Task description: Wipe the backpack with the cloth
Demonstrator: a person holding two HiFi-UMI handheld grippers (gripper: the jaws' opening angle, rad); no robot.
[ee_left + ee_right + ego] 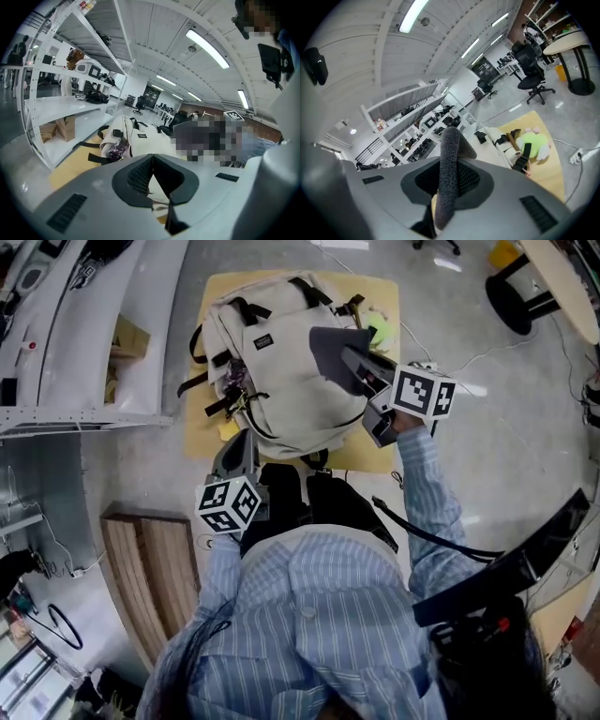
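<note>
**Cloth held over the backpack**

The right gripper (364, 371) is clamped on a grey cloth (330, 346), held over the cream backpack (272, 381), which lies on a yellow table (200, 432). The left gripper (244, 439), jaws pressed together and empty, sits at the backpack's near edge.

Green plush toy (533, 143) on yellow tabletop (197, 437), white shelving (84, 343) holding cardboard box (129, 337), wooden planks (155, 568)

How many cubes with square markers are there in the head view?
2. One cube is on the left gripper, by the near edge of the backpack. The other is on the right gripper, which grips the grey cloth over the backpack.
</note>
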